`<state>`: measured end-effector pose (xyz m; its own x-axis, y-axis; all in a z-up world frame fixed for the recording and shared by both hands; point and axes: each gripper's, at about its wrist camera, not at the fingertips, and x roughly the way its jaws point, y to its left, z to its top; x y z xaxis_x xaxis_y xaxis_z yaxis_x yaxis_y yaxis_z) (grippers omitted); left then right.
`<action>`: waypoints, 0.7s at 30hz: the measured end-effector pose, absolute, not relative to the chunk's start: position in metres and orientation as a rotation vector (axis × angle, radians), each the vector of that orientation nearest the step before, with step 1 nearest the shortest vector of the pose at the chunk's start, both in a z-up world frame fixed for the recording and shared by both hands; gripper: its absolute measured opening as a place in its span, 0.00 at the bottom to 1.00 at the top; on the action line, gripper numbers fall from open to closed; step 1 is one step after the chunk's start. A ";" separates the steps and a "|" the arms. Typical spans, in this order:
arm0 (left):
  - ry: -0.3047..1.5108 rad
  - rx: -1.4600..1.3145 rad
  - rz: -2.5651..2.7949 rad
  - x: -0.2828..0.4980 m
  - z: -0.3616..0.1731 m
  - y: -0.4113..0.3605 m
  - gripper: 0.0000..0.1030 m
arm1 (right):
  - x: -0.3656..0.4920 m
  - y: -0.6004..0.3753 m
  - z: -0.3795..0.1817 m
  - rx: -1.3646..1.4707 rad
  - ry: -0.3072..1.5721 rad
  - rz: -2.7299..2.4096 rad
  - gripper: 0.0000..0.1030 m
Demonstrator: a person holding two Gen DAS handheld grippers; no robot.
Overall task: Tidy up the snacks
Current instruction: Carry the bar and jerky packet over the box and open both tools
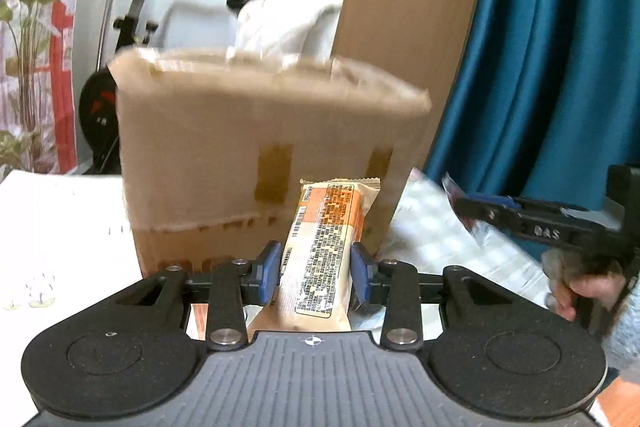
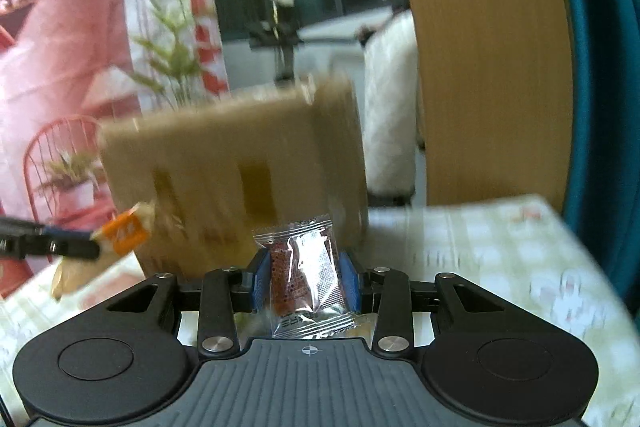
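A taped cardboard box (image 1: 264,163) is seen at twelve o'clock; its contents are hidden. An orange-labelled snack bar (image 1: 324,251) is clamped in the left gripper (image 1: 316,273), its print unreadable. A clear-wrapped red snack (image 2: 304,267) is clamped in the right gripper (image 2: 306,281).

A table under a pale checked cloth (image 2: 500,251) carries a taped brown cardboard box (image 1: 256,155).
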<state>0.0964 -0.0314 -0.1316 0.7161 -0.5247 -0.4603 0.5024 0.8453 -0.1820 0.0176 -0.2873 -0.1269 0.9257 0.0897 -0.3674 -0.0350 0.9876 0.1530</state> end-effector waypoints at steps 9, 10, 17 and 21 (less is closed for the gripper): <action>0.325 -0.116 -0.526 0.089 -0.075 -0.007 0.38 | 0.064 -0.270 -0.053 0.066 0.271 0.149 0.33; 0.315 -0.112 -0.521 0.098 -0.067 -0.010 0.38 | 0.074 -0.269 -0.048 0.064 0.273 0.156 0.33; 0.304 -0.077 -0.483 0.182 -0.041 -0.032 0.38 | 0.154 -0.255 -0.038 0.070 0.372 0.131 0.34; 0.385 -0.081 -0.426 0.230 -0.046 -0.043 0.38 | 0.196 -0.238 -0.048 0.066 0.444 0.090 0.34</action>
<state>0.2304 -0.0432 -0.0464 0.8400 -0.4176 -0.3465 0.3872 0.9086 -0.1566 0.1962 -0.2385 -0.0480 0.8990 0.1013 -0.4262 -0.0723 0.9939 0.0837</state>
